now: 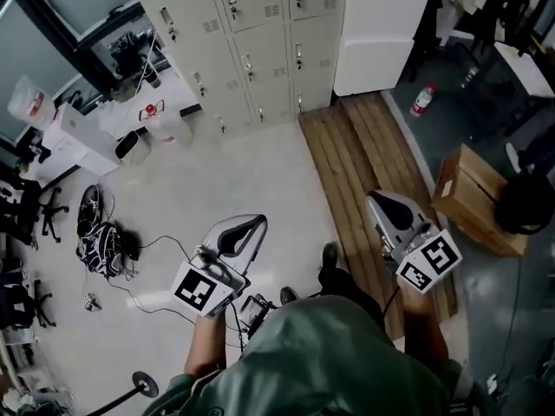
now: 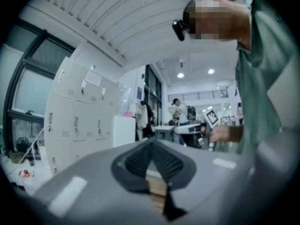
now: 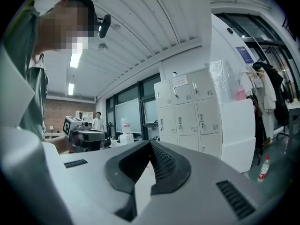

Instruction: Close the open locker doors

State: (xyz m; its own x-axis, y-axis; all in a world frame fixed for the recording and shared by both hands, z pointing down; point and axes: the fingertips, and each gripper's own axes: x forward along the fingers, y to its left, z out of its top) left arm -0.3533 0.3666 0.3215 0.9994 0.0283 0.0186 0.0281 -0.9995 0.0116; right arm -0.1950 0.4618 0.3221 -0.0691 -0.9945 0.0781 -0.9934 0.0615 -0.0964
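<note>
black tangle of cables (image 1: 104, 241) lies on the pale floor at the far left. next comes the left gripper (image 1: 251, 225), held low near the body, its jaws together at the tips with nothing between them. beyond it, cream metal lockers with small handles (image 1: 251, 50) stand against the far wall, well apart from the person. every door i can see on them looks shut, and no open one shows. the right gripper (image 1: 379, 202) hangs above the brown wooden floor strip (image 1: 364, 146), also pinched closed and empty. i judge both are carried at rest because the lockers are too far to reach, so walking closer comes first.
</note>
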